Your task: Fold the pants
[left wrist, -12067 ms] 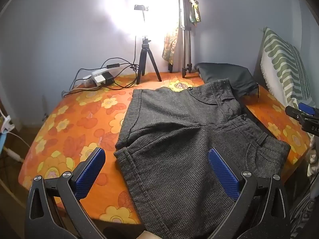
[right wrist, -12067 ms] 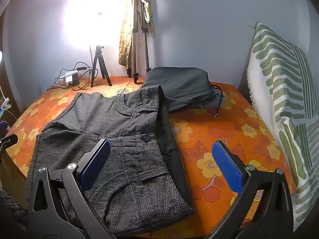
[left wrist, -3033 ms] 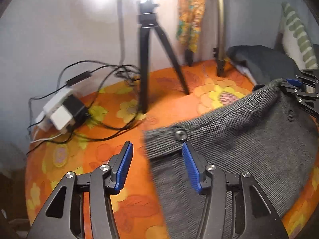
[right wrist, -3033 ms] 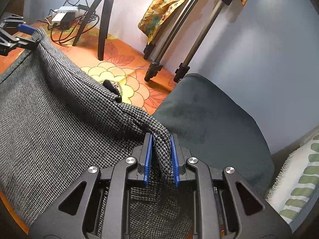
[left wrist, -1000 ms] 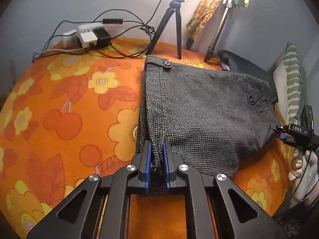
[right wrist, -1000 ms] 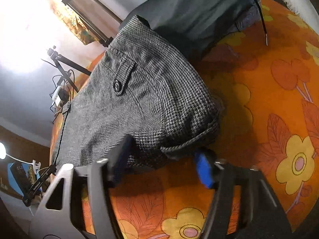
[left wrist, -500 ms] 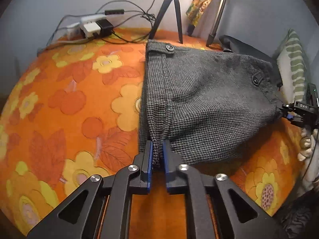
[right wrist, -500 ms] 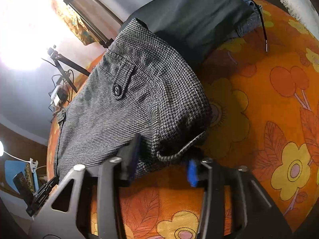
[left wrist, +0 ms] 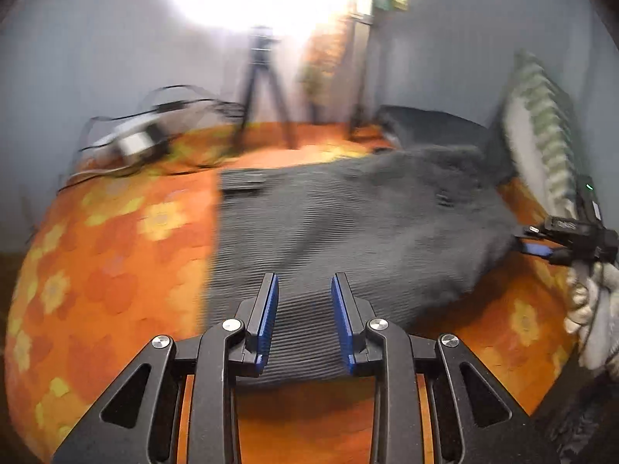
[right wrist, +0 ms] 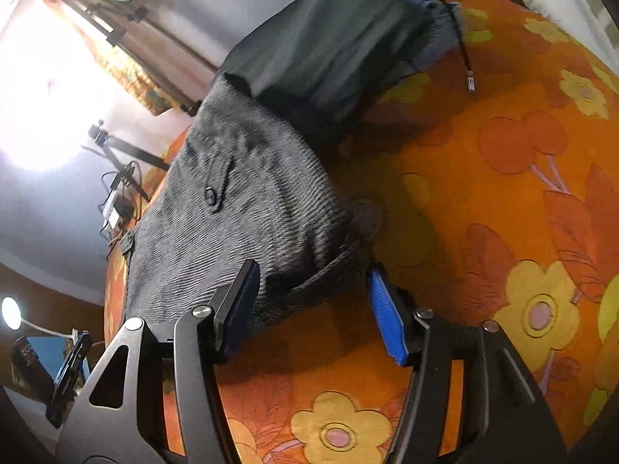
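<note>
My left gripper, its blue-padded black jaws parted, hangs over the near edge of the folded grey houndstooth wool pants, which lie flat on the orange bedspread printed with yellow and red flowers. Nothing is pinched between the pads; the cloth shows through the gap. My right gripper is likewise spread wide, one pad on either side of the pants' rolled near corner, though whether the pads touch the fabric I cannot tell. In the right wrist view the pants run away toward the wall, a buttoned pocket flap facing up, their far end just beside a dark green folded cloth. A black cable with a metal tip trails over the bedspread near that cloth. In the left wrist view, which is blurred, a black tripod stands at the back under a bright lamp glare, with a white power strip and tangled black cables to its left, and a green-and-white striped pillow leans at the right. My right gripper shows there at the pants' right edge.
</note>
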